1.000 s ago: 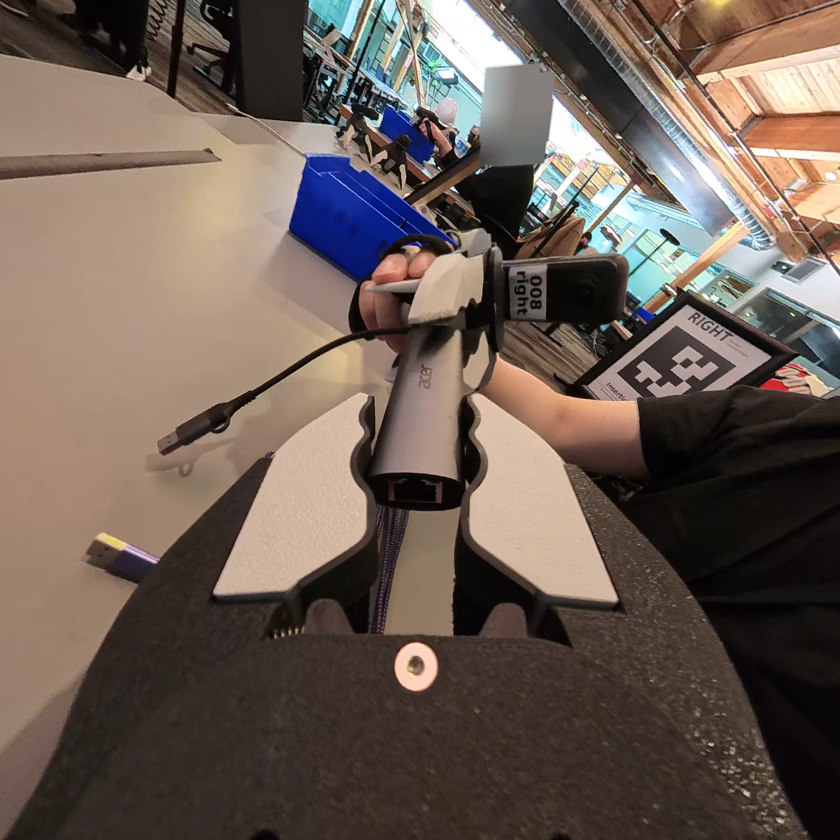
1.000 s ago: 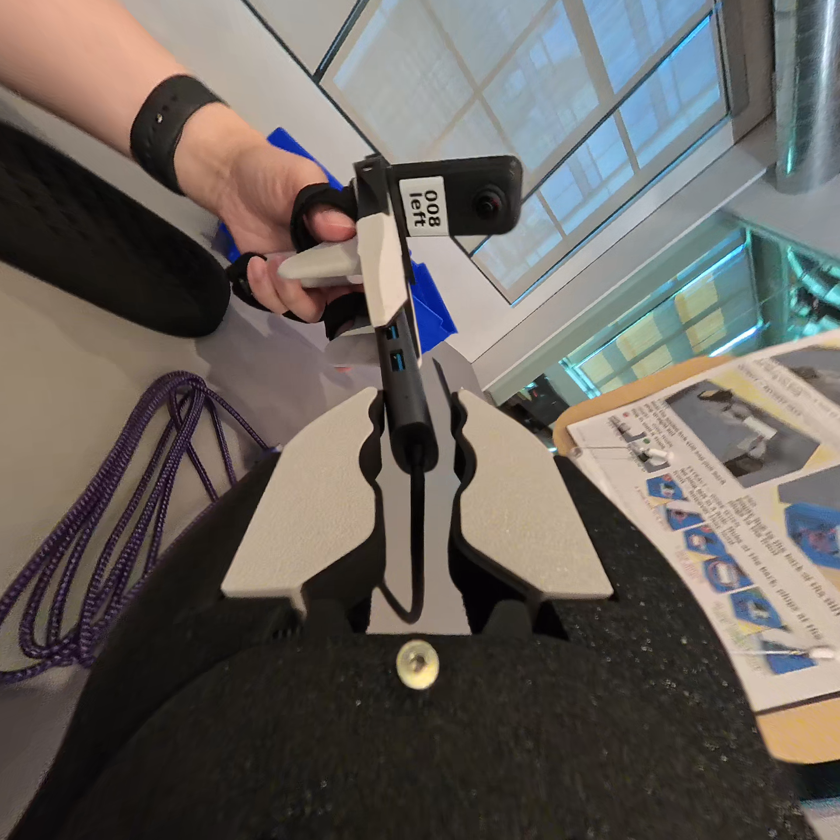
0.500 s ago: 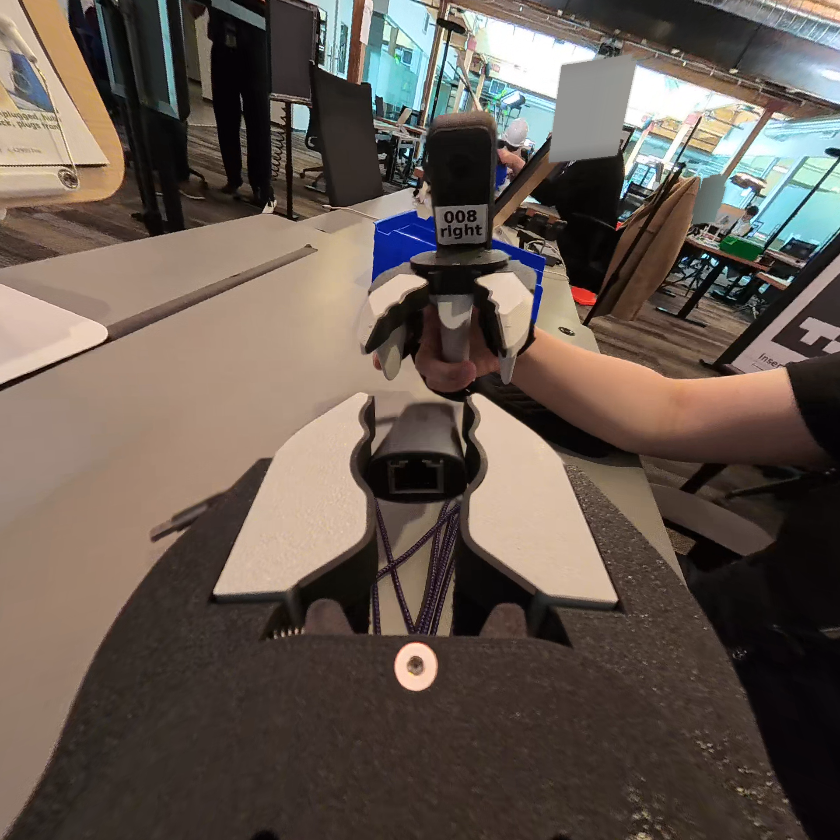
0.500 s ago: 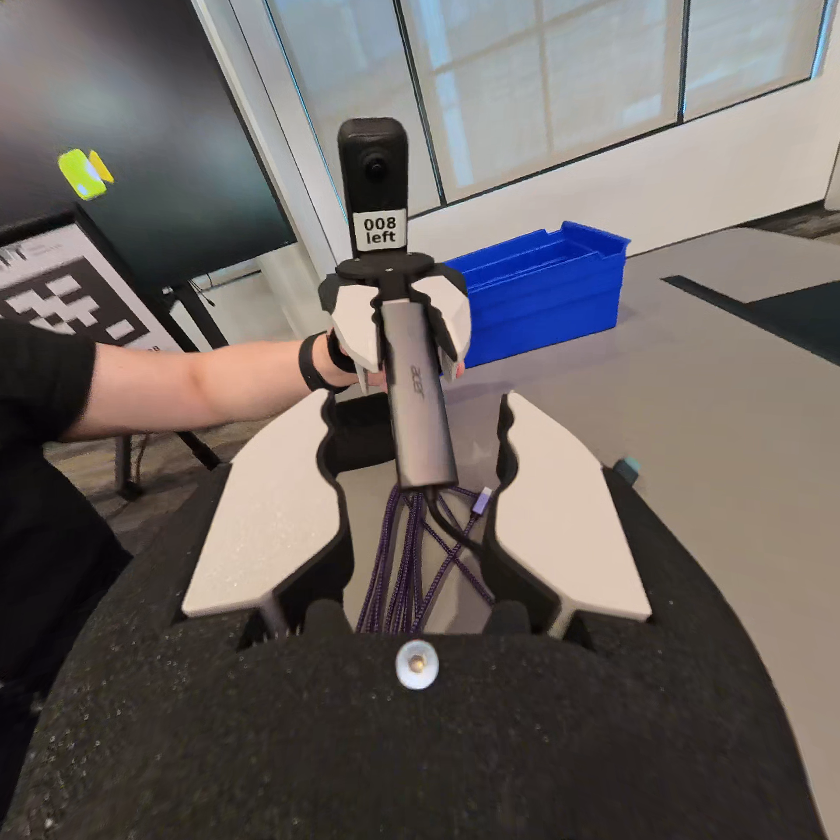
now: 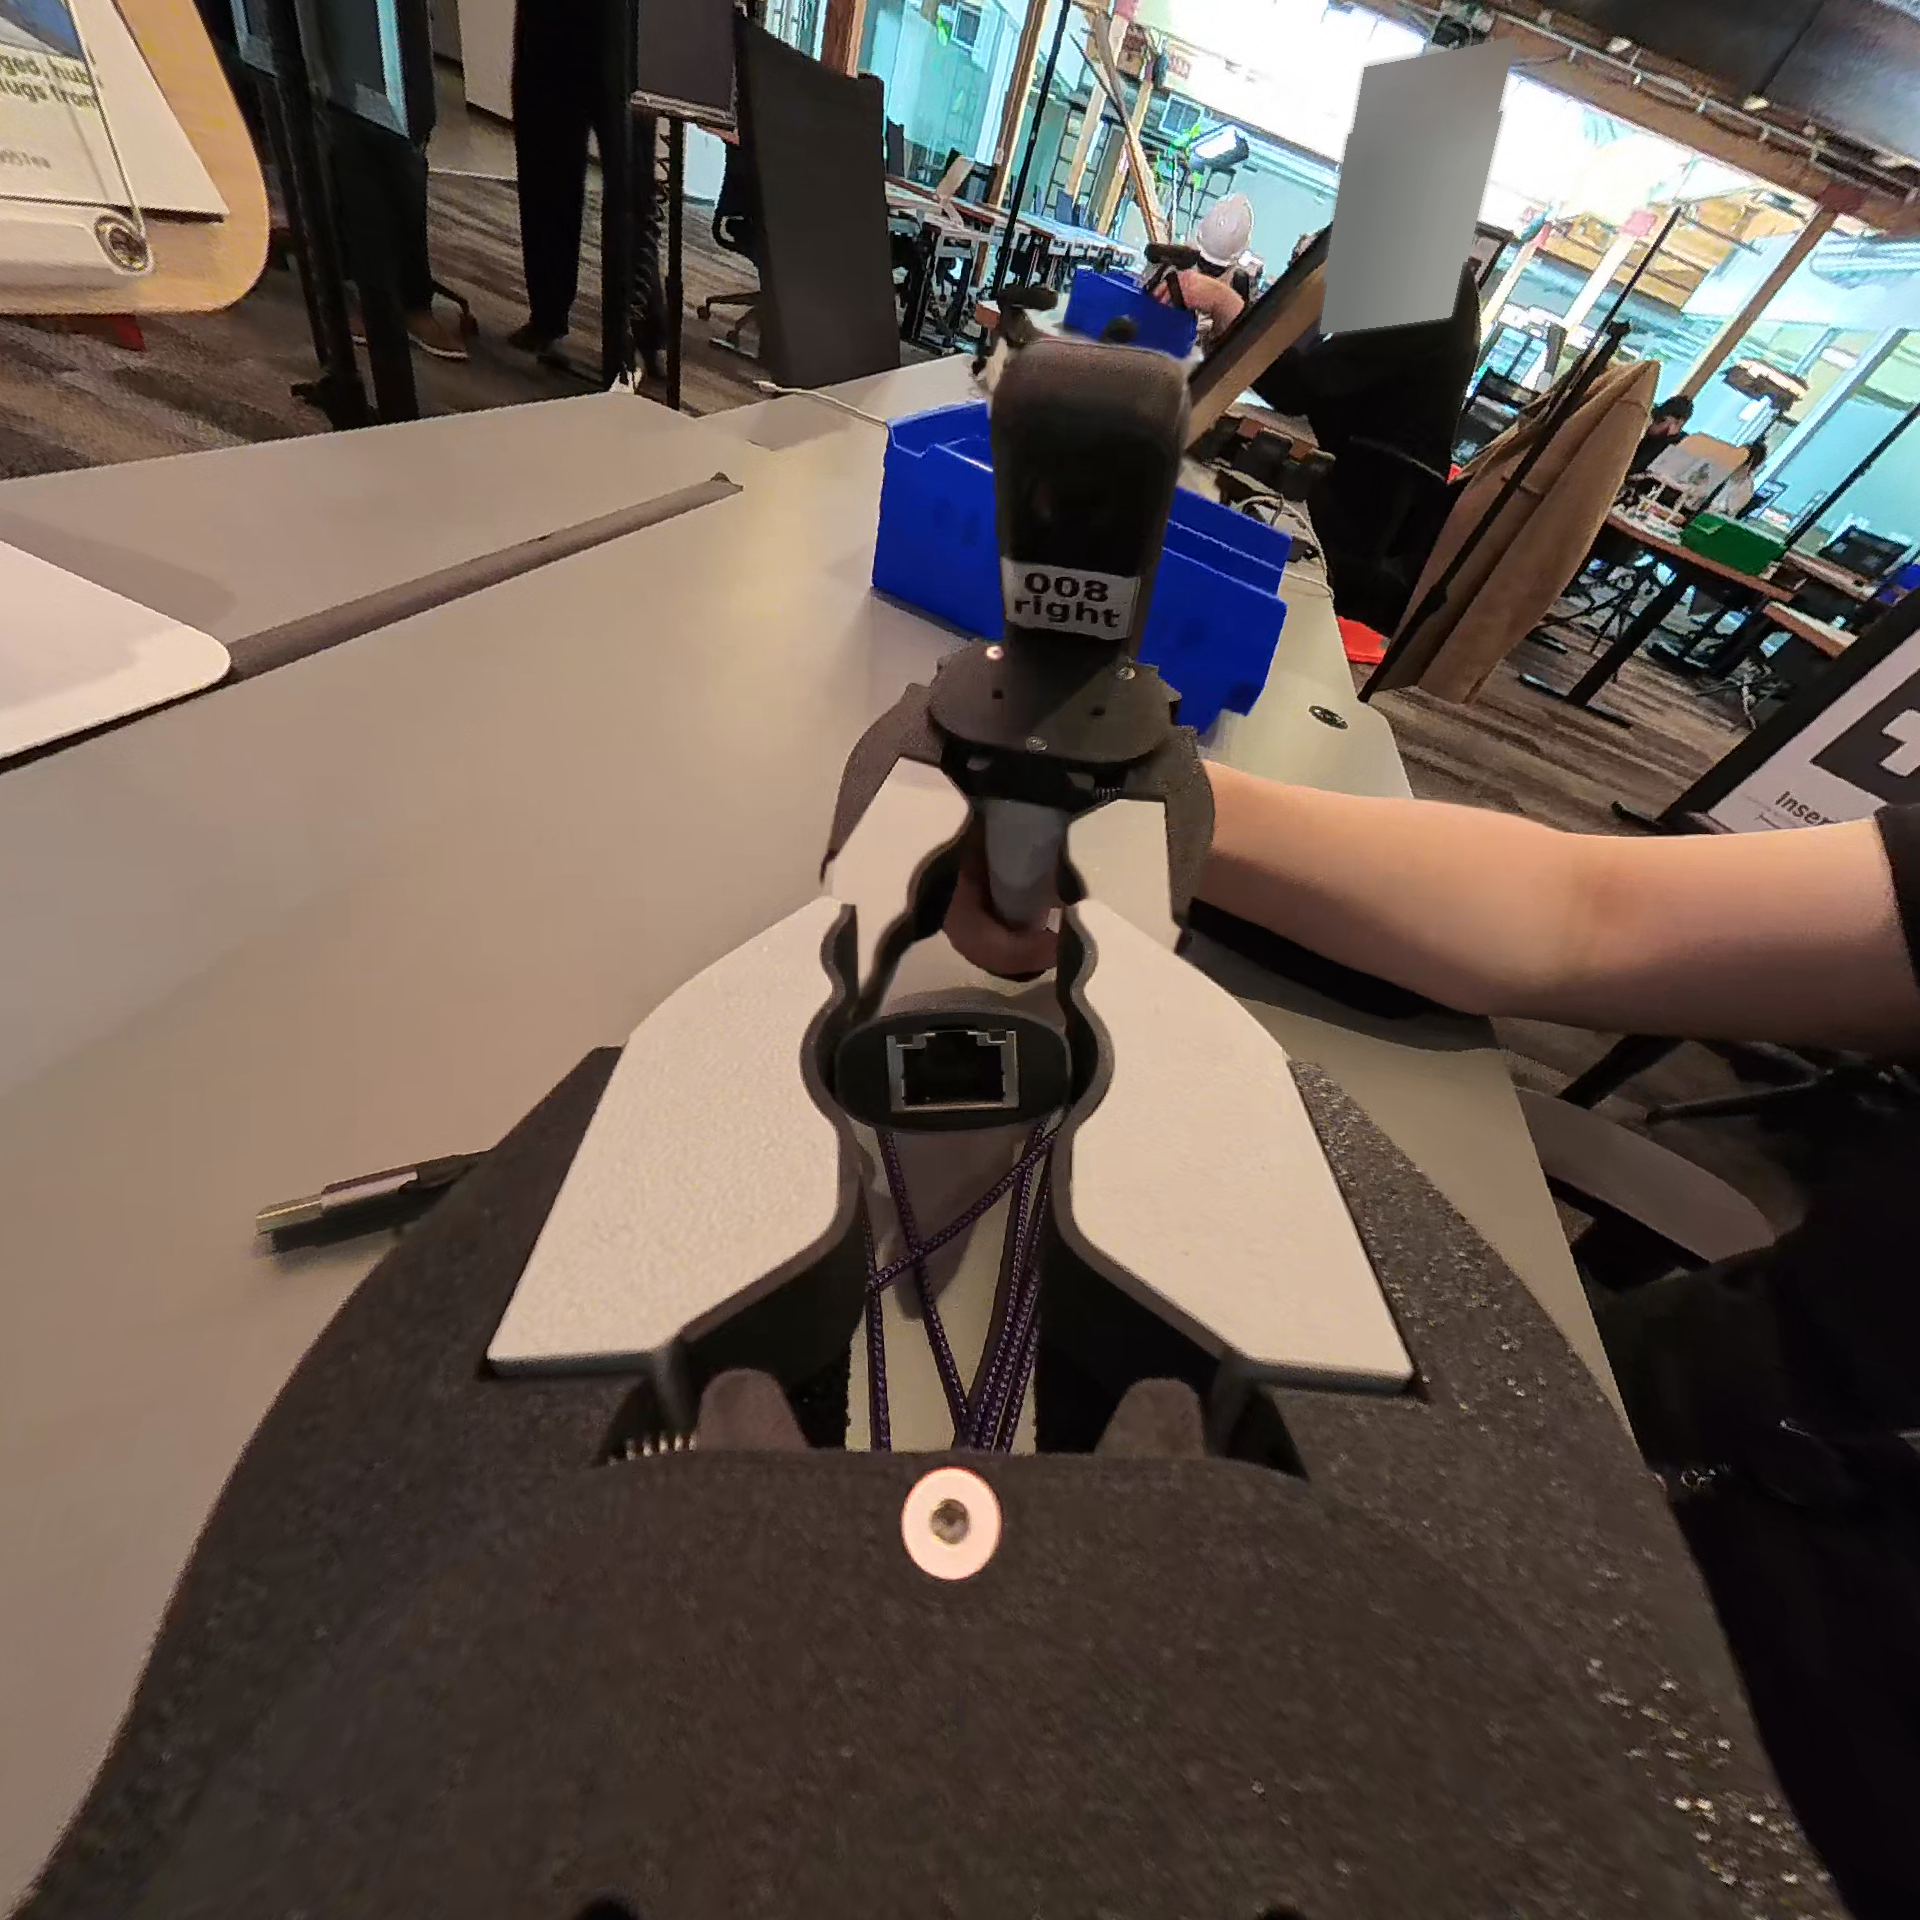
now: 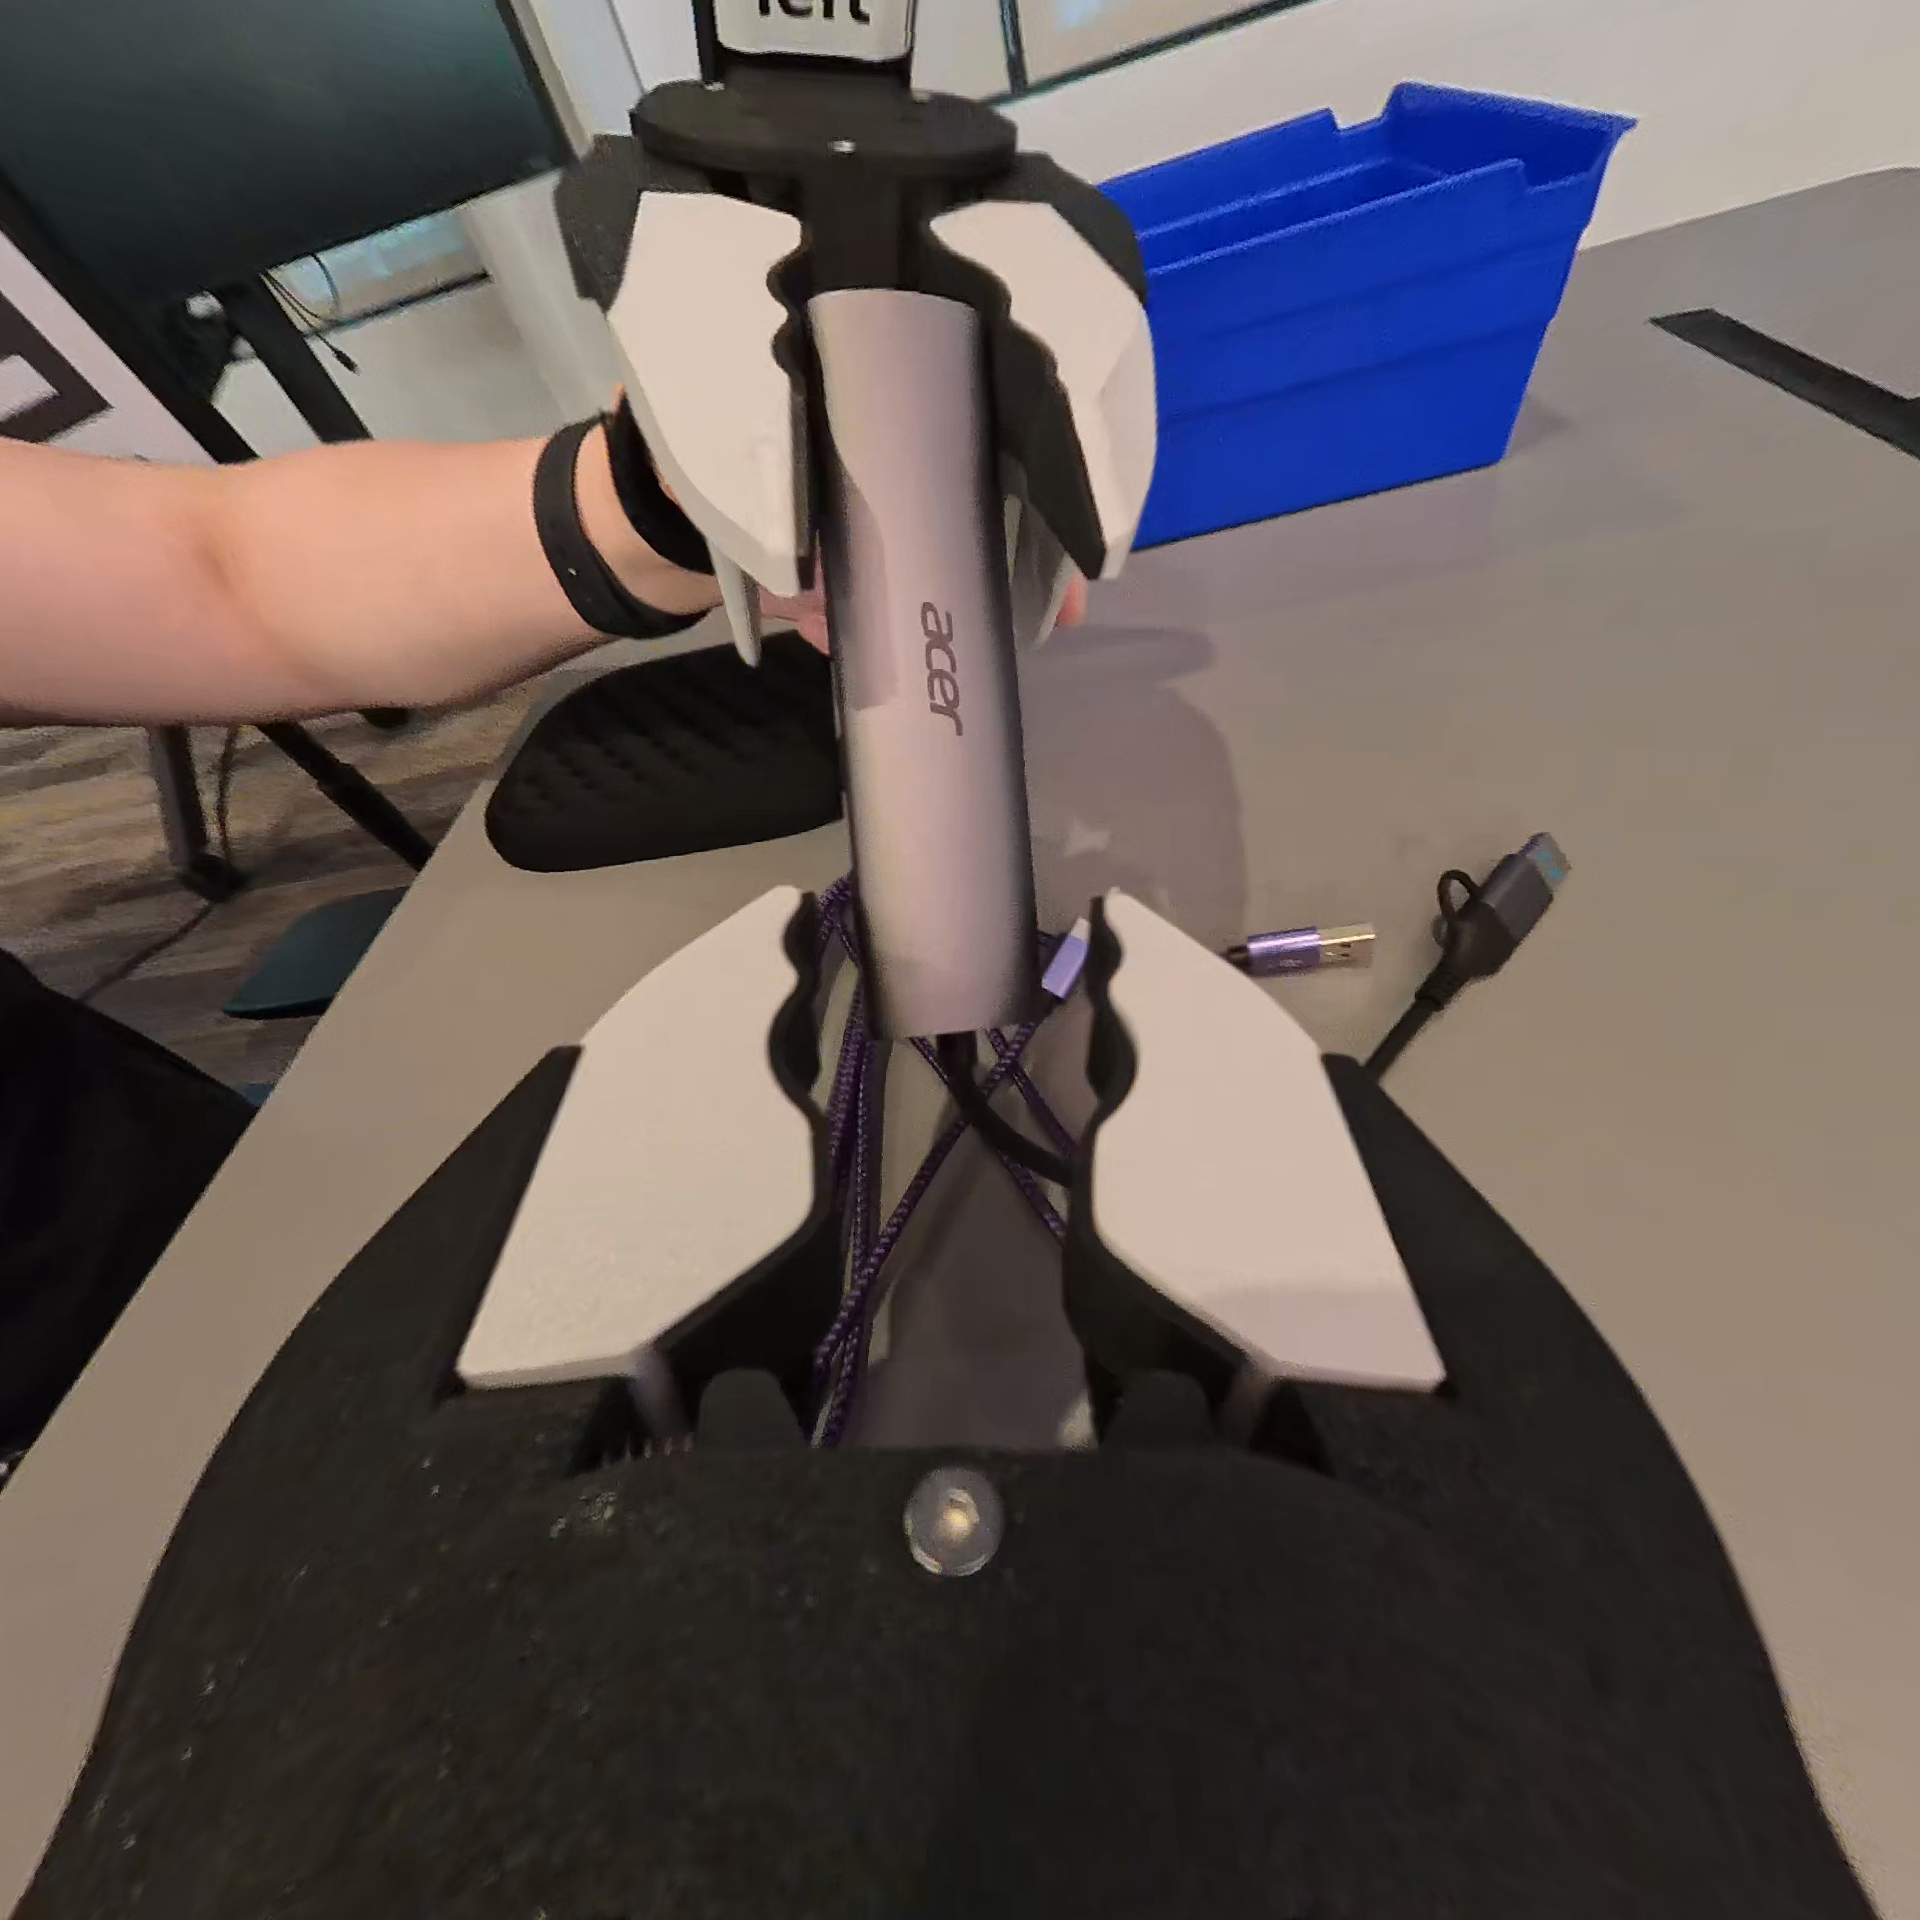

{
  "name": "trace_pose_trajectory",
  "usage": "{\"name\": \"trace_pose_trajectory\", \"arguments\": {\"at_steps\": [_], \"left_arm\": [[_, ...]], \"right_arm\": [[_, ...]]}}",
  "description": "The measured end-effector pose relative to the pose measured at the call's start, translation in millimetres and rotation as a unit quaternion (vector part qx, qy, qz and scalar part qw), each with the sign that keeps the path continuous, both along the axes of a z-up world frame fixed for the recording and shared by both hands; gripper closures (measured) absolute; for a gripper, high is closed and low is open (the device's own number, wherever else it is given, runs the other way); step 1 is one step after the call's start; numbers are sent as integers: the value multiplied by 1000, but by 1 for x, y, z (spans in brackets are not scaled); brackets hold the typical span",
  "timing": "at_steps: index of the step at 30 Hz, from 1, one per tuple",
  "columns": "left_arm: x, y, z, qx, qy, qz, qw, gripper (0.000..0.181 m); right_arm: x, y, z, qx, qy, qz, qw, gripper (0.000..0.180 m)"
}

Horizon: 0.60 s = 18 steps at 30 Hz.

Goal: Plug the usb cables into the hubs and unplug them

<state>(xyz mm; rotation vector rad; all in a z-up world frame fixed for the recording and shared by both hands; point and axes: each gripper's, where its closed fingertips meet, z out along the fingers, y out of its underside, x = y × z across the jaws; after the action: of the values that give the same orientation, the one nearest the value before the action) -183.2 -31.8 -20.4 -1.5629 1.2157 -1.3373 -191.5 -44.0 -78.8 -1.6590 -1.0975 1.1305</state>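
Observation:
My left gripper (image 5: 956,935) is shut on a grey USB hub (image 5: 951,1070), whose network-port end faces its camera. In the right wrist view the hub (image 6: 925,665) runs from the left gripper (image 6: 883,343) down toward me. My right gripper (image 6: 951,925) is open, its fingertips on either side of the hub's cable end with small gaps. The hub's black cable ends in a dark plug (image 6: 1507,894) lying on the table. A purple braided cable (image 6: 883,1195) lies under the hub, with one purple plug (image 6: 1304,948) on the table.
A blue bin (image 6: 1351,312) stands on the grey table (image 6: 1558,675) behind the grippers, also in the left wrist view (image 5: 935,530). A USB plug (image 5: 343,1205) lies at the left. A black chair (image 6: 665,769) is at the table edge. A white pad (image 5: 83,655) lies far left. The grippers' ends are close to 6 cm from one another. My right gripper's tips are some 8 cm from the purple plug (image 6: 1304,948).
The right gripper let go of the hub's cable end and opened. Both grippers rolled level. The two have since drawn closer, so the hub's end now sits between the right fingertips.

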Motion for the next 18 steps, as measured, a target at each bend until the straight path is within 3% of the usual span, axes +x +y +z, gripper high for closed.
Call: {"name": "trace_pose_trajectory", "arguments": {"at_steps": [3, 18], "left_arm": [[-1, 0, 3, 1, -5, 2, 1000, 144], [3, -15, -35, 14, 87, -33, 996, 144]], "right_arm": [[-1, -2, 3, -20, 17, 17, 999, 146], [26, -4, 14, 39, -40, 13, 998, 147]]}}
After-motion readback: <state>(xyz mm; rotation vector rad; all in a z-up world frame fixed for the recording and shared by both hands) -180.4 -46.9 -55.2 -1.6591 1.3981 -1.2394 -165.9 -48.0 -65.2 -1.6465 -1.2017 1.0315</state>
